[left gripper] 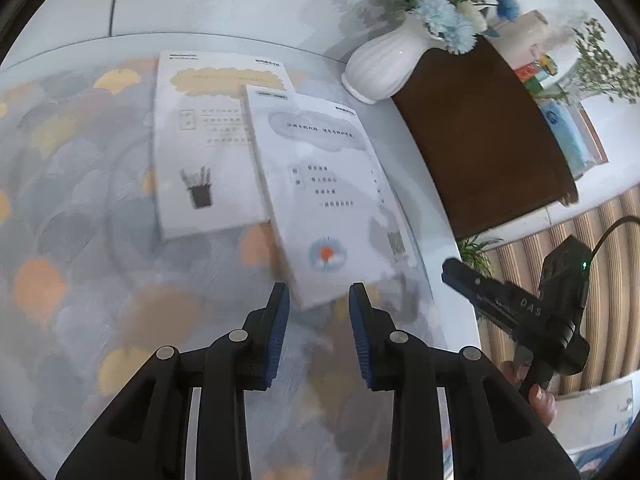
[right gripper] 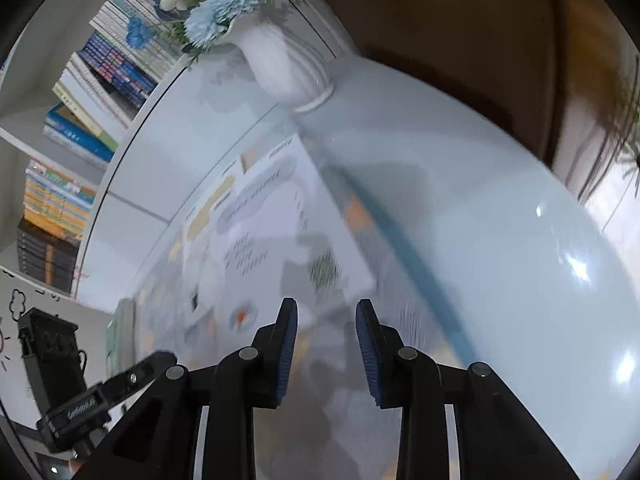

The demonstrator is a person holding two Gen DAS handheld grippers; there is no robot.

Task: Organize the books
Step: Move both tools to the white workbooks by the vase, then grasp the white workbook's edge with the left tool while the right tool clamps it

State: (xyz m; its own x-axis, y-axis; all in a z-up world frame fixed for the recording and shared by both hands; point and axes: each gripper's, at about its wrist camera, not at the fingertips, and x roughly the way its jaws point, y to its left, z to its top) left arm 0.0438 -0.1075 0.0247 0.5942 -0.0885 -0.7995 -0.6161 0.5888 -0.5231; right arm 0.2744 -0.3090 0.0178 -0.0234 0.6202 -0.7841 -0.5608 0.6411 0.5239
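Only the right wrist view shows shelved books; both the left gripper and right gripper hang slightly parted, empty, over two glossy white booklets.

Free room: we find open patterned tablecloth to the left of the books and between them and the left gripper, whose jaws stand apart with nothing between them.

Obstacles on the table: two white books, the nearer book overlapping the farther book; a white ribbed vase of blue and cream flowers stands near the far right edge.

Beyond the right edge: a dark wooden cabinet just beside the vase.

Right side: we note the right gripper, jaws apart and empty, over bare glossy tabletop.

Behind: shelved books.
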